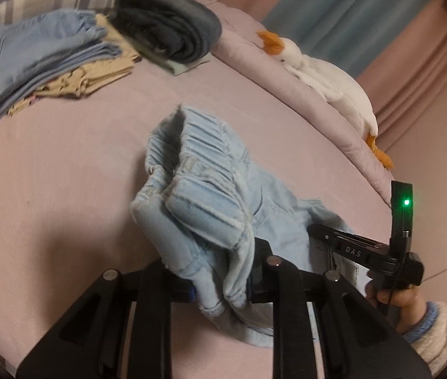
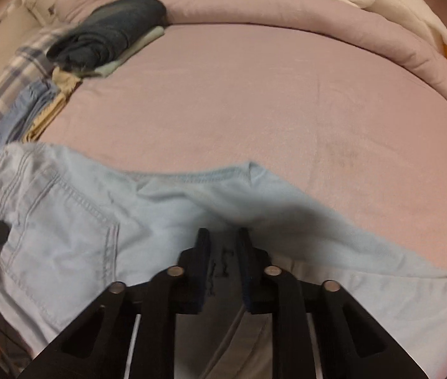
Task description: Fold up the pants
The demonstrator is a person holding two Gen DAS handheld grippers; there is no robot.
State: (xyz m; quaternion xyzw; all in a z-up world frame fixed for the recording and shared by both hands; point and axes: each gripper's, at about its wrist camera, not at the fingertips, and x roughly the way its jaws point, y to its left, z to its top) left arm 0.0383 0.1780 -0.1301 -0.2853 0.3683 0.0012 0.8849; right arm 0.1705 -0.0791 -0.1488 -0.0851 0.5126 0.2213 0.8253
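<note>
Light blue denim pants [image 1: 211,170] lie on a pink bed sheet [image 1: 65,189]. My left gripper [image 1: 222,281] is shut on the bunched elastic waistband, which stands up in thick folds between the fingers. In the right wrist view the pants [image 2: 75,221] spread out flat, back pocket up, with one leg running off to the right. My right gripper [image 2: 223,248] is shut on the near edge of the pants, pale inner fabric showing between its fingers. The right gripper [image 1: 318,232] also shows from the side in the left wrist view, held by a hand [image 1: 403,303].
A stack of folded blue and beige clothes [image 1: 33,63] and dark rolled jeans [image 1: 166,25] sit at the far left of the bed. A white plush goose [image 1: 327,75] lies on the rolled pink duvet [image 2: 318,22] along the far edge. Bare sheet stretches beyond the pants.
</note>
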